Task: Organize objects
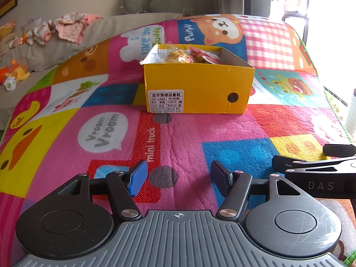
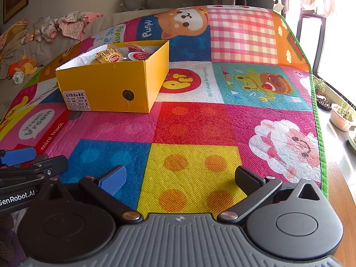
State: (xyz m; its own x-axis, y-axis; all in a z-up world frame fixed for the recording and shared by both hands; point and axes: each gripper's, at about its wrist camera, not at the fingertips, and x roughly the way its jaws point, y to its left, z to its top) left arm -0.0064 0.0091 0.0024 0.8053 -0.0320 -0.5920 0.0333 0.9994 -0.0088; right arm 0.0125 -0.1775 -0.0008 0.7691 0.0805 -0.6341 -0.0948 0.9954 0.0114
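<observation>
Box [image 1: 198, 84]: yellow, lidless, centre frame on mat [image 1: 200, 133]; snack packets [image 1: 191, 55] gathered inside, probably sorted already.
Left gripper [image 1: 178, 176], right gripper [image 2: 181, 181]: bottom of frame, jaws wide, empty, resting back from box.

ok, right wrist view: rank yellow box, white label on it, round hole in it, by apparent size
1. yellow box, clearly largest.
2. white label on its front face.
3. round hole, smallest.
All sit on the same face, so nearness barely skews this.
</observation>
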